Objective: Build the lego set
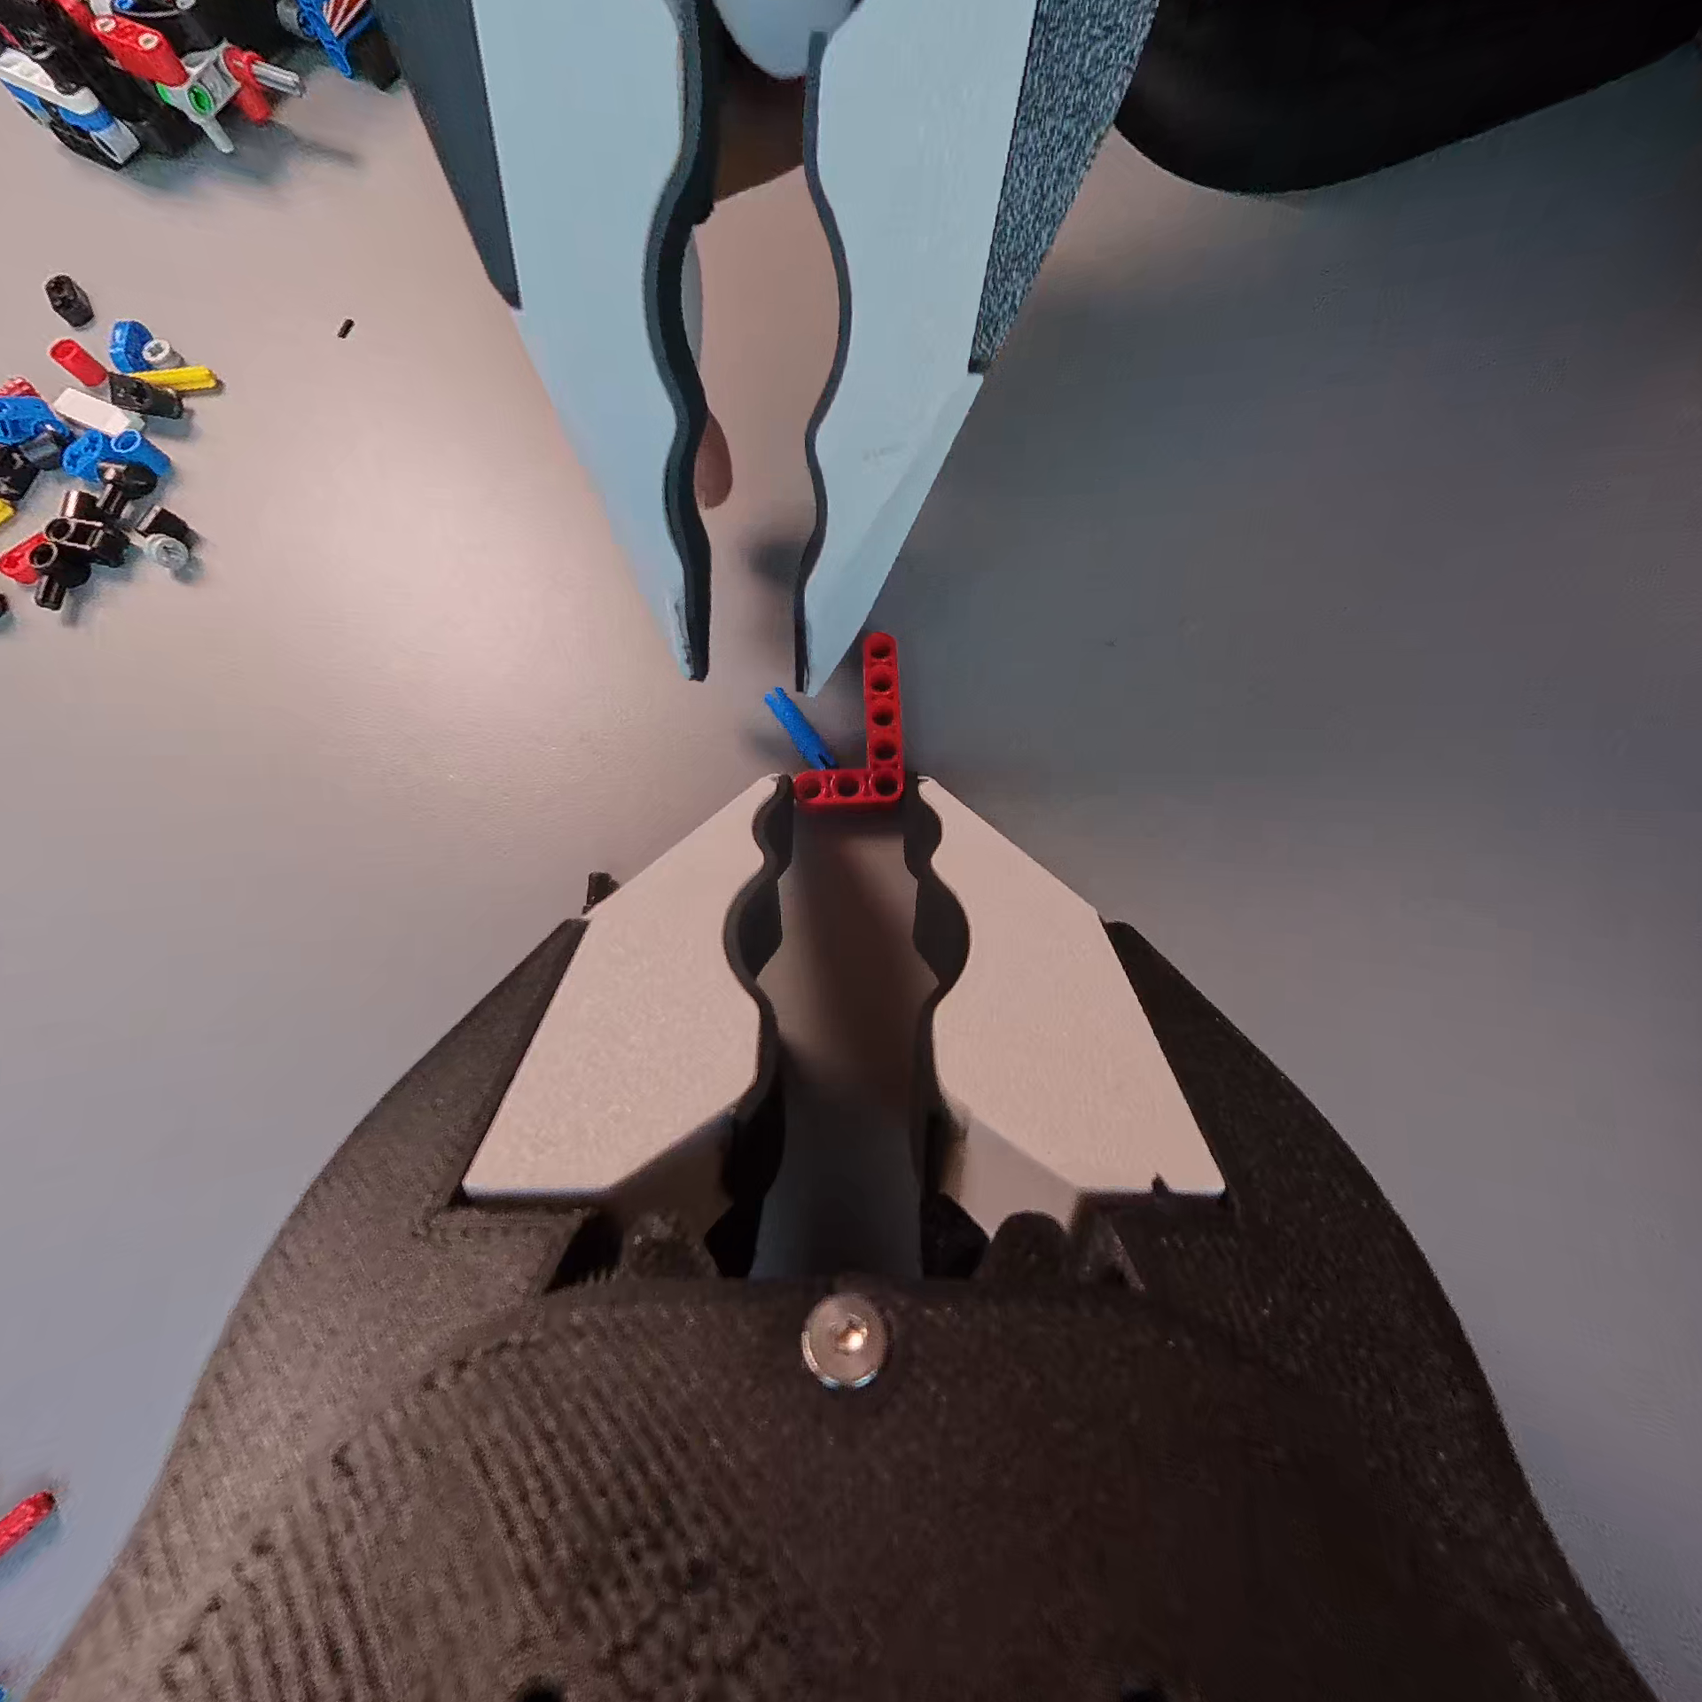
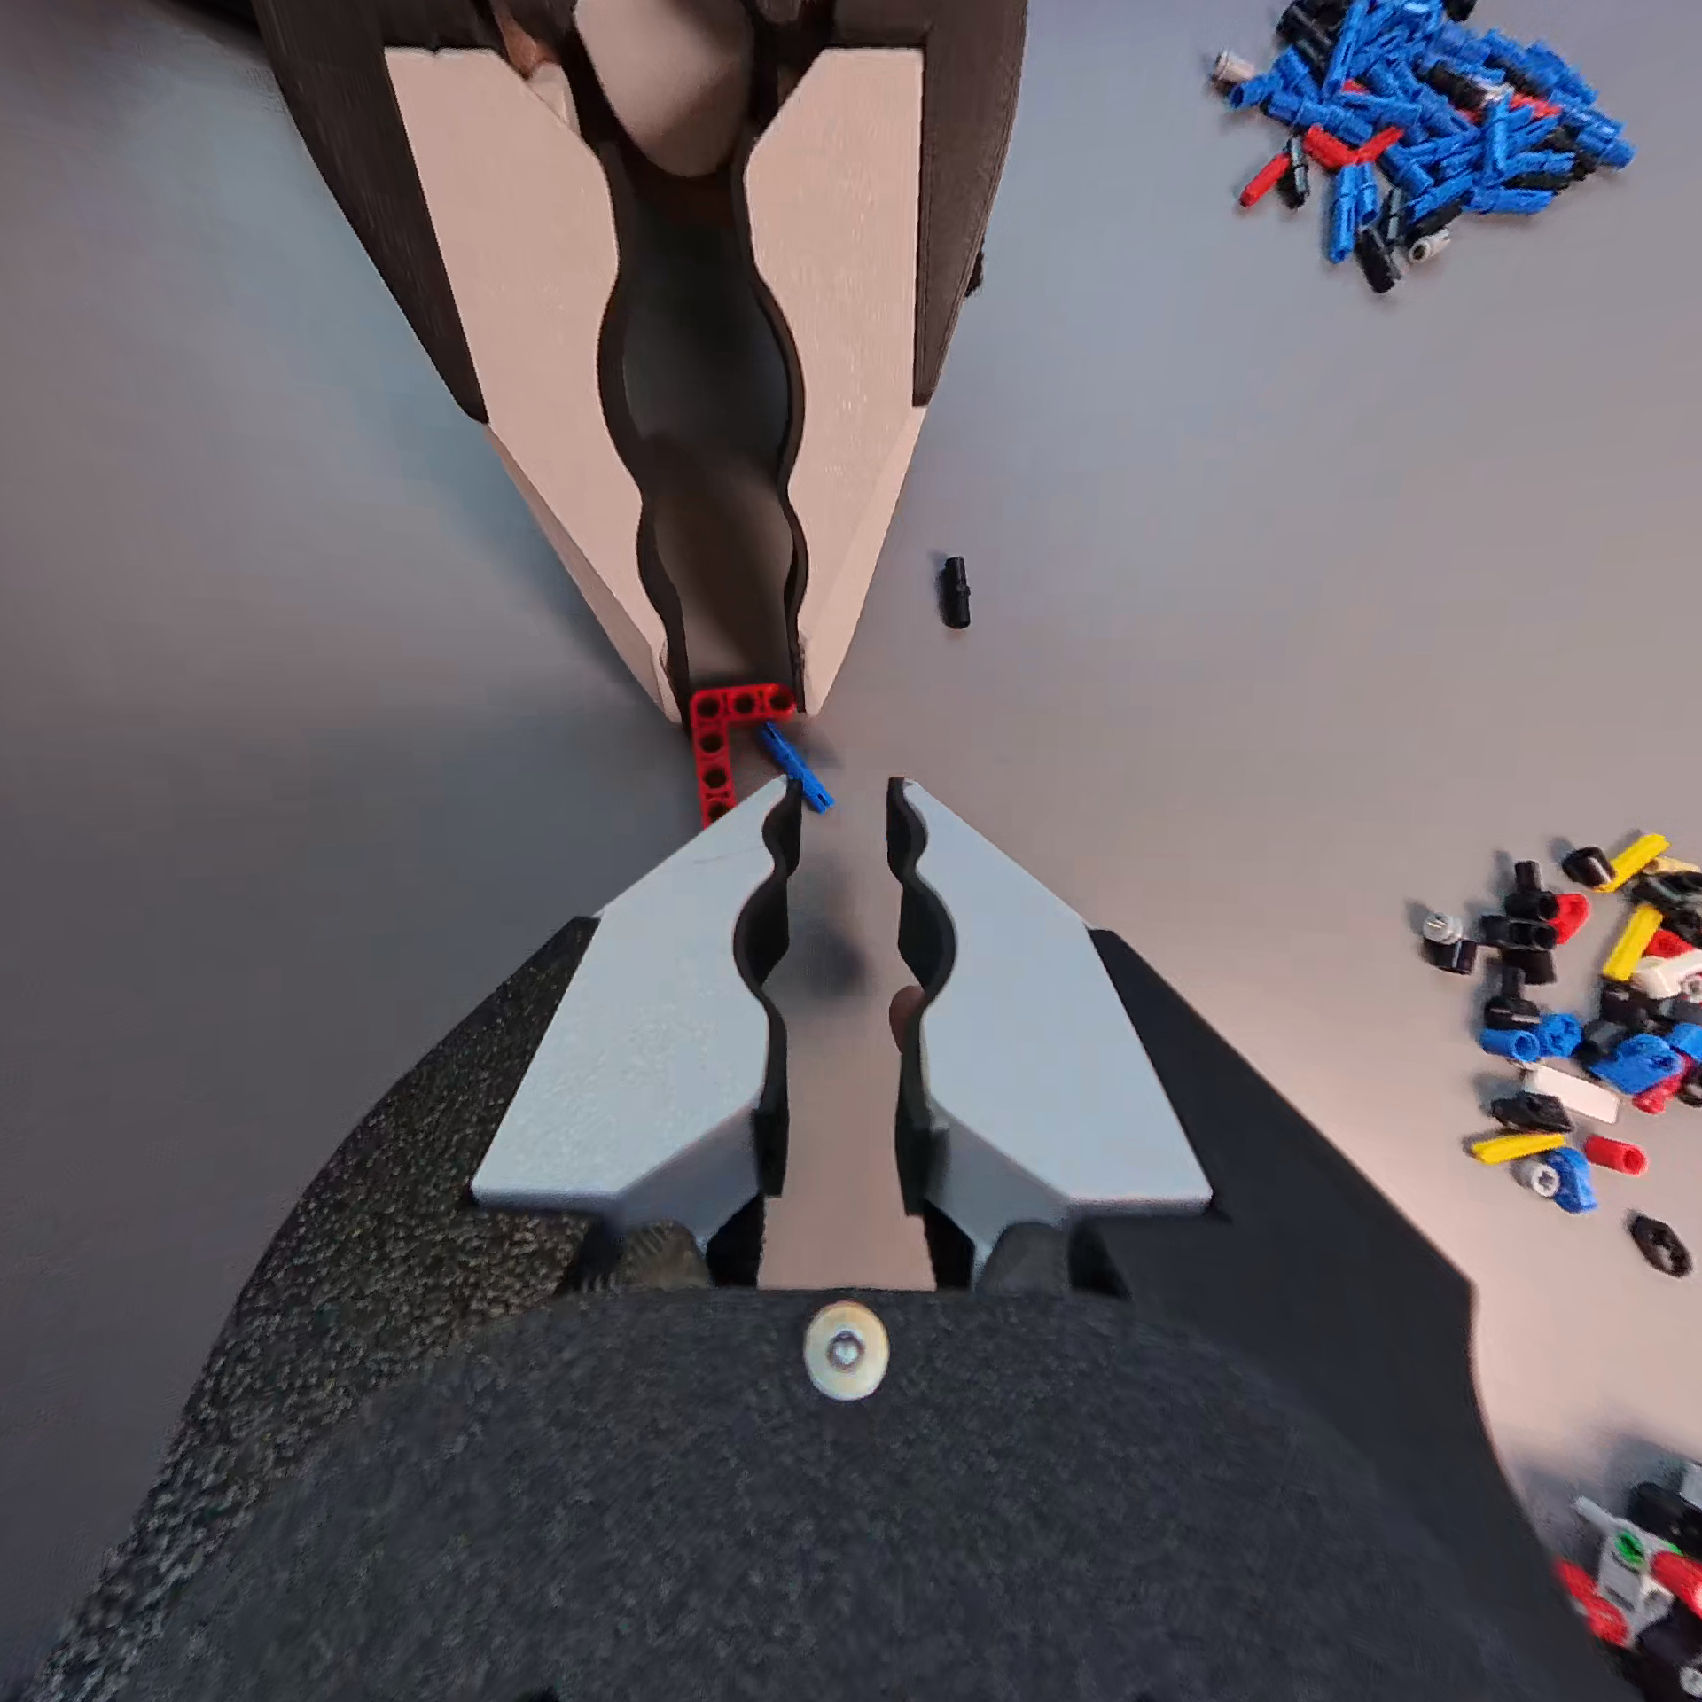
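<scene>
My left gripper (image 1: 852,783) is shut on the short arm of a red L-shaped beam (image 1: 880,718), held just over the grey table. A blue pin (image 1: 798,728) leans against the end of that short arm; I cannot tell whether it sits in a hole. My right gripper (image 2: 840,783) is open and empty, with the blue pin (image 2: 797,769) just off its left fingertip. The right gripper also shows in the left wrist view (image 1: 751,681), coming in from the top. The left gripper (image 2: 741,705) and the red beam (image 2: 714,764) face me in the right wrist view.
A mixed pile of loose pieces (image 1: 83,460) (image 2: 1602,1013) lies to one side, with a partly built model (image 1: 138,83) (image 2: 1639,1575) close to it. A heap of blue pins (image 2: 1428,129) and a single black pin (image 2: 955,591) lie beyond. My two grippers' fingertips are within a few centimetres of each other. Left tips and right tips are each some 5 cm from the single black pin (image 2: 955,591).
</scene>
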The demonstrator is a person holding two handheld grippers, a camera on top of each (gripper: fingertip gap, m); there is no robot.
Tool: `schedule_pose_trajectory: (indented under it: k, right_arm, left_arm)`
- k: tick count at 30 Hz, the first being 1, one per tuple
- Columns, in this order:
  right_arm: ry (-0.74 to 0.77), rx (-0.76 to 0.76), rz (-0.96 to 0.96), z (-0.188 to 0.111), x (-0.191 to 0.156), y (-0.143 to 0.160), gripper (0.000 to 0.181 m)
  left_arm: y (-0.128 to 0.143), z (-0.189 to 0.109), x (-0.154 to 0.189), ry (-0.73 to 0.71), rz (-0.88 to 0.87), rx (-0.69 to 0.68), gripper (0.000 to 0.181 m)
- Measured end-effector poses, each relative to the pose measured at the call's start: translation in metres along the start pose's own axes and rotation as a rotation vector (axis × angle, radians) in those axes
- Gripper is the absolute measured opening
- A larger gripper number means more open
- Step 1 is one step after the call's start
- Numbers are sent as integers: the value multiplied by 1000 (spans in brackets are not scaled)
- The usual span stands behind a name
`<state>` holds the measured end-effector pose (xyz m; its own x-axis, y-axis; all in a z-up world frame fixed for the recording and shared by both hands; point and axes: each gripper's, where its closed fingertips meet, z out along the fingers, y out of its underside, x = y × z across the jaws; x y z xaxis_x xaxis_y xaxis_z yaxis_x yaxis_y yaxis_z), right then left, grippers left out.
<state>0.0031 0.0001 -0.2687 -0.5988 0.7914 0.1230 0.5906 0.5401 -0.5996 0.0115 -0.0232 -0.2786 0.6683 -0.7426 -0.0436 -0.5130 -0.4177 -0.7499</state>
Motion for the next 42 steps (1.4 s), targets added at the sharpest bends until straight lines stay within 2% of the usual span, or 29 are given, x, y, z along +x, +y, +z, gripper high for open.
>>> schedule_pose_trajectory:
  k: [4,7,9,13,17,20,22,24,27,31,34,42]
  right_arm:
    - [-57,-59,-44,9,-5,5,18]
    - [-100,-38,-29,13,-10,2,3]
    - [-91,-39,-33,10,-8,4,3]
    - [-40,80,-36,-11,-6,-12,2]
    - [-16,117,-85,-22,-13,-25,2]
    - [-16,118,-107,-21,-17,-29,2]
    - [-25,130,-111,-21,-20,-31,2]
    - [-40,155,-106,-24,-22,-34,2]
    - [-57,257,-74,-35,-22,-43,3]
    - [-66,536,-15,-66,-18,-71,6]
    - [-45,620,-13,-77,-15,-80,8]
    - [-44,653,-19,-77,-17,-86,3]
  left_arm:
    - [0,0,0,-3,3,1,23]
    - [0,-1,0,-2,4,1,23]
    - [0,-2,0,0,-4,5,27]
    - [-17,-19,-9,19,-97,123,28]
    - [-29,-28,-9,39,-101,201,22]
    - [-31,-26,0,55,-57,201,14]
    - [-30,-25,2,52,-36,196,3]
    - [-32,-27,4,66,-31,212,3]
    - [-42,-36,5,112,-70,288,3]
    - [-72,-66,3,235,-194,532,3]
    - [-83,-82,2,283,-234,641,3]
    - [-84,-80,6,297,-231,639,3]
